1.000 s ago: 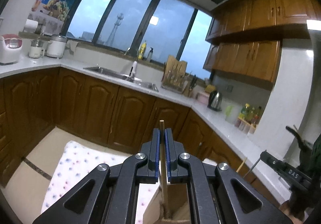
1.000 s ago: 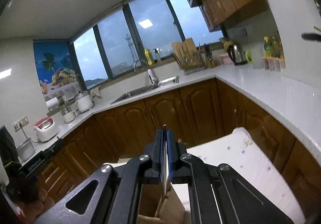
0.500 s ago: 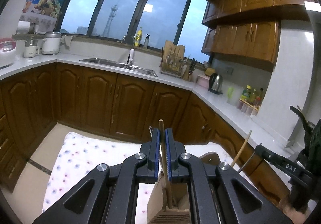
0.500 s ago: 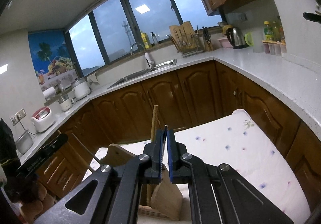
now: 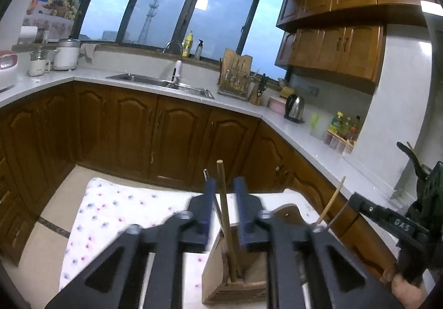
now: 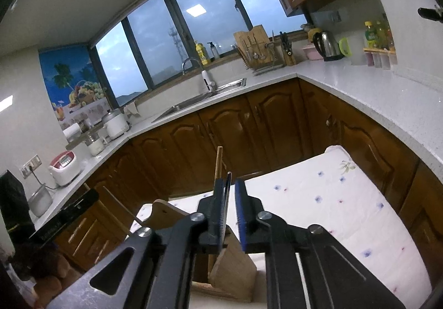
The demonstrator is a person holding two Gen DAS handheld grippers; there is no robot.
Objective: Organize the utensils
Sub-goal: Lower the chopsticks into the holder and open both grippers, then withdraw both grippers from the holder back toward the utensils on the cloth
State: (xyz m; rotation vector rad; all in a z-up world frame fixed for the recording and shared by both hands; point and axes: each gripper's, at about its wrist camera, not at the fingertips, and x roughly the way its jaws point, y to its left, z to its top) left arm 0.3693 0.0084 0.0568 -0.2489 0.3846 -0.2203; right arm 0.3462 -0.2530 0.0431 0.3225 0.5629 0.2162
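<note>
Kitchen with dark wooden cabinets point(image 5: 177, 140) beneath a pale L-shaped bench point(image 5: 238, 108), a sink point(image 5: 163, 83) below wide windows. Near foreground: a table under a floral cloth point(image 5: 116, 214) carrying a wooden utensil holder point(image 5: 235, 278) (open at the top).

Left tongs point(image 5: 223, 187): jaws parted, having just been opening; a wooden chopstick point(image 5: 224, 206) stands between them, touching neither pad, its long axis near upright, lower end inside the holder, upper end pointing at the far cabinets. A thin metal rod point(image 5: 206, 174) rises just left of it.

Right tongs point(image 6: 231, 192): jaws likewise parted after just opening; a thin dark utensil point(image 6: 227, 187) lies against the left pad, steeply upright. Whether it is pinched cannot be told. Behind it the chopstick point(image 6: 218, 162) rises from the holder point(image 6: 235, 273).
</note>
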